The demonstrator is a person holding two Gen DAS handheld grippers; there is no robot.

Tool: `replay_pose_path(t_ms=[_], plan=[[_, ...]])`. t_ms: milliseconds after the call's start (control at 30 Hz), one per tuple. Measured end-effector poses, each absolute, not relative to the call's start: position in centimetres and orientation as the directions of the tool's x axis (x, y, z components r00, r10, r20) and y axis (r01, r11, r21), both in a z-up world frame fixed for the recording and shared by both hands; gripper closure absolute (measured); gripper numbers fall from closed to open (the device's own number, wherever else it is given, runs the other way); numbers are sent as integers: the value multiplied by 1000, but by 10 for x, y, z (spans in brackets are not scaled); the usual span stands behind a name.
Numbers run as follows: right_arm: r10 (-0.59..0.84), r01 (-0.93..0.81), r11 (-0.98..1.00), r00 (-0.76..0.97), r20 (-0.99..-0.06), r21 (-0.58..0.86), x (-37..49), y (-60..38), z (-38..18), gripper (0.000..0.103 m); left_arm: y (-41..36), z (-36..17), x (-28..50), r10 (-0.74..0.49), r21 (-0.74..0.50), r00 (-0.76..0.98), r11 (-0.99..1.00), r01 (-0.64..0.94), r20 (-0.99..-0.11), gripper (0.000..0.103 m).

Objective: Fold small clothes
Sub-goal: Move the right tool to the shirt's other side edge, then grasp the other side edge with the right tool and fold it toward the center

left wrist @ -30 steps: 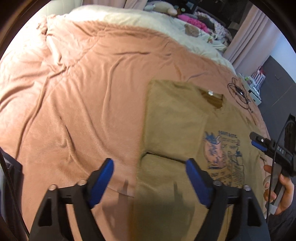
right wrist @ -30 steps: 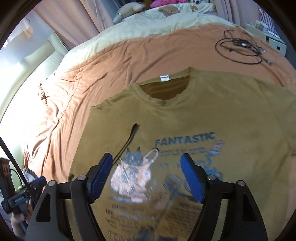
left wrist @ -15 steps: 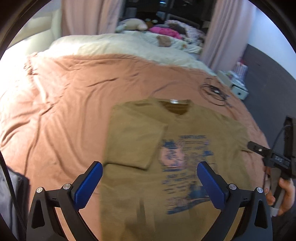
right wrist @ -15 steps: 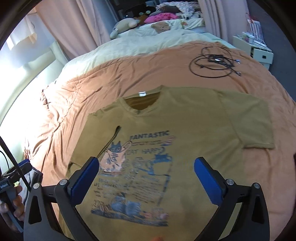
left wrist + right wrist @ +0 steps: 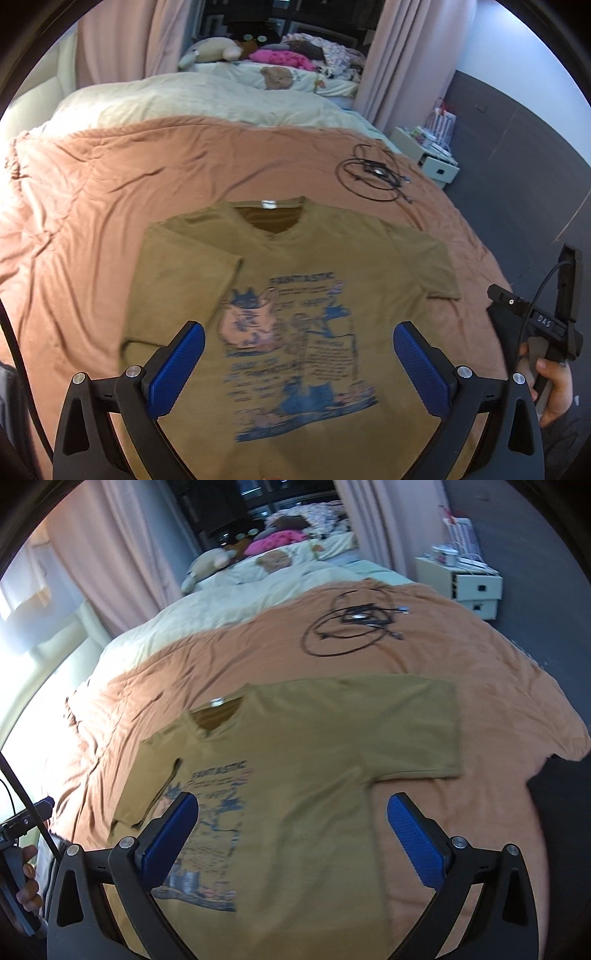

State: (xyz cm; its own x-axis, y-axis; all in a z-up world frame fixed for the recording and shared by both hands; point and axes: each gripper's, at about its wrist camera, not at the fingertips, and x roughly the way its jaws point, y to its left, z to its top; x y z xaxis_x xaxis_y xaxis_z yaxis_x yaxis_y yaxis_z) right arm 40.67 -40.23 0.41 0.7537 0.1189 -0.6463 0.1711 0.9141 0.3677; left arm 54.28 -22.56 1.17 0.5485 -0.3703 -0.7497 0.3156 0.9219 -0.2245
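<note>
Left wrist view: one T-shirt (image 5: 306, 295), one cable coil (image 5: 373, 175)

shirt (image 5: 325, 258): olive-tan, blue and pink cat print, blue lettering
bedspread (image 5: 110, 184): salmon-orange
blanket (image 5: 207, 96): cream
cable (image 5: 347, 627): black
curtains (image 5: 122, 554): pale pink
claw pads (image 5: 177, 365): blue, black arms

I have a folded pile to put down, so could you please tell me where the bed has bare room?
The widest free patch is the orange blanket left of the T-shirt, out to the bed's edge. A narrower strip lies between the collar and the cream blanket. It is crowded beyond the unfolded sleeve, where the coiled black cable lies.
</note>
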Motion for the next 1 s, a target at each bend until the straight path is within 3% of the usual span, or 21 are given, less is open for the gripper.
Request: replay_pose_path(t_ms=[167,233,367,567,767,1000], plan=[[89,218,899,758,-647,379,400,-429,-4,0,-260,7,552,-393,-240,533,911,334,-749,0],[83,235,892,756,-649,387,402,-439,-8,6,-272,5,556,-404,-244,526,905,347,-749,0],[100,259,868,743,-661,423,408,-461,-22,27,-297,-3,565,-455,-275,509,879,390,-731,1],[130,302,819,730,-671,488,425,-497,-48,43,-336,-21,582,-475,-285,486,864,415,-734,1],[174,318,780,716,-676,539,455,-527,-78,54,-377,-49,606,-480,-283,442,852,440,-758,19],[193,348,753,695,-693,559,495,-553,-111,62,-421,-80,628,-485,-283,389,835,471,-783,52]])
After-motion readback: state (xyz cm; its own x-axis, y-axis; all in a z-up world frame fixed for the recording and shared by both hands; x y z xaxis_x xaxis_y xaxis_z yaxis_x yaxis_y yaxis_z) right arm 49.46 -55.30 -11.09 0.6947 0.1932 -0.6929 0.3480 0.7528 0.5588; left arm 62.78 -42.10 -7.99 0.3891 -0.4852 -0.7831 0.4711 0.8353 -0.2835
